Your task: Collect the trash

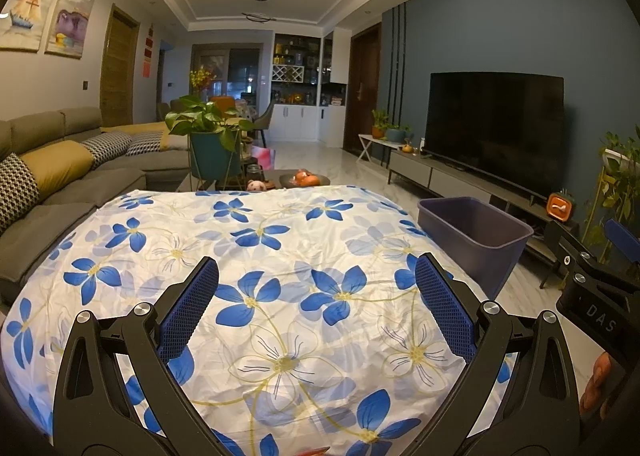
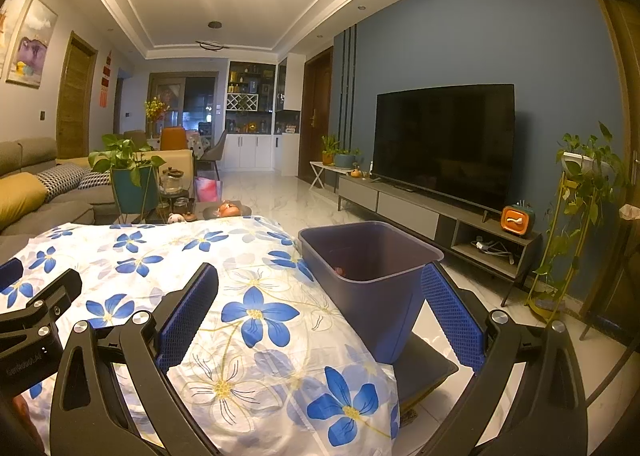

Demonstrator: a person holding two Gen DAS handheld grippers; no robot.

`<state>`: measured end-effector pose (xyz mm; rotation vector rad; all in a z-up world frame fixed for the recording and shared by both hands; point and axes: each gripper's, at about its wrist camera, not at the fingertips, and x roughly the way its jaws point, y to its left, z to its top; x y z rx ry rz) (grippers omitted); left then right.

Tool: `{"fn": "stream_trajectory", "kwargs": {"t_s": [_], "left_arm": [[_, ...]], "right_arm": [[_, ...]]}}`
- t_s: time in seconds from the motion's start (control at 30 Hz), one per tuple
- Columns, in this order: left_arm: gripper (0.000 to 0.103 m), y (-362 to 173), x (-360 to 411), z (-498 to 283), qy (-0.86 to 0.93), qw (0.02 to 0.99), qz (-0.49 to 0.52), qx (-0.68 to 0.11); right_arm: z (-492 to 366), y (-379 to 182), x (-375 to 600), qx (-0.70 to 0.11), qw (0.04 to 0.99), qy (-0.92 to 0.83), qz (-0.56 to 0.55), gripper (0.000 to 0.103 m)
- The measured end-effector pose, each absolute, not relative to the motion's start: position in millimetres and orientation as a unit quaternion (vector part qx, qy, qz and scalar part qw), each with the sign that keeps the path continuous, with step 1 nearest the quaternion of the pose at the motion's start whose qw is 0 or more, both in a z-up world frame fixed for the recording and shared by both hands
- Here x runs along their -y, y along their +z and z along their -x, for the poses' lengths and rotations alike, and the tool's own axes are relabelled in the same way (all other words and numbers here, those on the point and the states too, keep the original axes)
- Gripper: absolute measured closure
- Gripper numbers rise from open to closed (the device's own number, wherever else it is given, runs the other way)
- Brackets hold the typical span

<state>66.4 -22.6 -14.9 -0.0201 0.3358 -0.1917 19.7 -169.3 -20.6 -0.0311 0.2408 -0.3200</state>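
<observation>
Left wrist view, left gripper (image 1: 316, 308): I see my two blue-padded fingers (image 1: 188, 312) spread wide with nothing between them.
Left wrist view, floral cloth (image 1: 280, 248): it fills the gap between the fingers and runs on ahead of them; no loose trash shows on it here.
Left wrist view, purple bin (image 1: 476, 236): it stands ahead of and outside my right-hand finger, beside the cloth's edge; only its rim and near wall show, and I cannot see inside.
Left wrist view, right gripper (image 1: 600, 276): part of its black frame enters at the far right edge; from here I cannot tell its finger state.
Left wrist view, background: sofa (image 1: 60, 176) beyond the left finger, television (image 1: 496, 128) beyond the right.

Right wrist view, right gripper (image 2: 320, 316): fingers (image 2: 454, 316) wide apart and holding nothing.
Right wrist view, purple bin (image 2: 372, 276): it sits between the fingertips, nearer the right one, on a dark board (image 2: 428, 372) beside the cloth (image 2: 200, 296).
Right wrist view, bin contents: this view alone looks into the bin, where a small reddish item (image 2: 339, 270) lies low against the near-left wall; too small to identify.
Right wrist view, left gripper (image 2: 36, 320): its frame shows outside my left finger.
</observation>
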Motion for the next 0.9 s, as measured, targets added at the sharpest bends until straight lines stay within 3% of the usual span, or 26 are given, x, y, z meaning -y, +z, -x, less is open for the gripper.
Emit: {"fn": "stream_trajectory", "kwargs": {"t_s": [0.9], "left_arm": [[0.006, -13.7, 21.7, -65.1, -0.103, 0.98, 0.007, -0.168]], "right_arm": [[-17.8, -20.6, 169.4, -0.118, 0.98, -0.161, 0.012, 0.005]]}}
